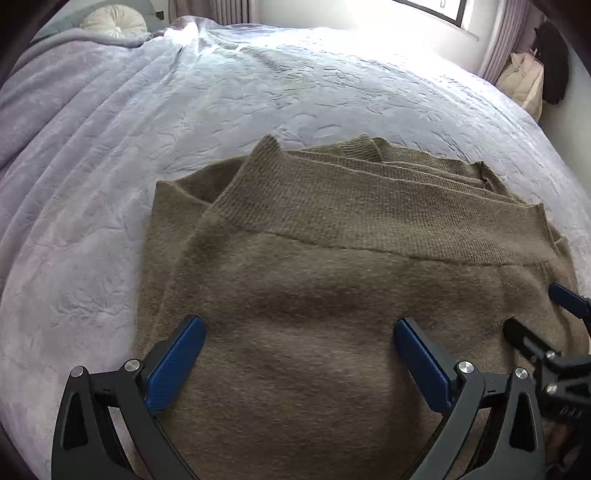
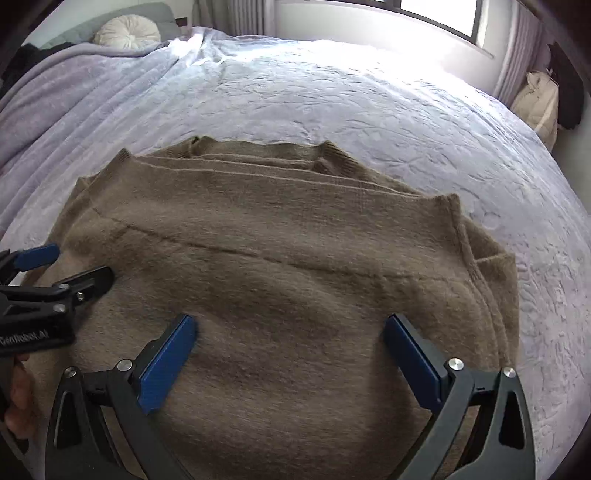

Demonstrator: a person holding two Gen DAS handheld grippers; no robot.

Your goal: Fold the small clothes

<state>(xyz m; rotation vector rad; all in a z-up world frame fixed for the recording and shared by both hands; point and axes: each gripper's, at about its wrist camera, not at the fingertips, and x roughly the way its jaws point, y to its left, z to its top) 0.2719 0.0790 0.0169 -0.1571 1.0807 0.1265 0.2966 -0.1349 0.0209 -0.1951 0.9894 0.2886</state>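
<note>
A brown knitted sweater lies folded in layers on the bed, its ribbed hem across the far side; the right wrist view shows the same sweater. My left gripper hovers open just above its near part, blue pads wide apart, nothing between them. My right gripper is open too, over the sweater's near right part. The right gripper shows at the right edge of the left wrist view, and the left gripper at the left edge of the right wrist view.
A pale lilac quilted bedspread covers the bed around the sweater. A round cream cushion sits at the head end, far left. A window and curtains stand beyond the bed. Cream and dark clothes hang at the far right. A hand holds the left gripper.
</note>
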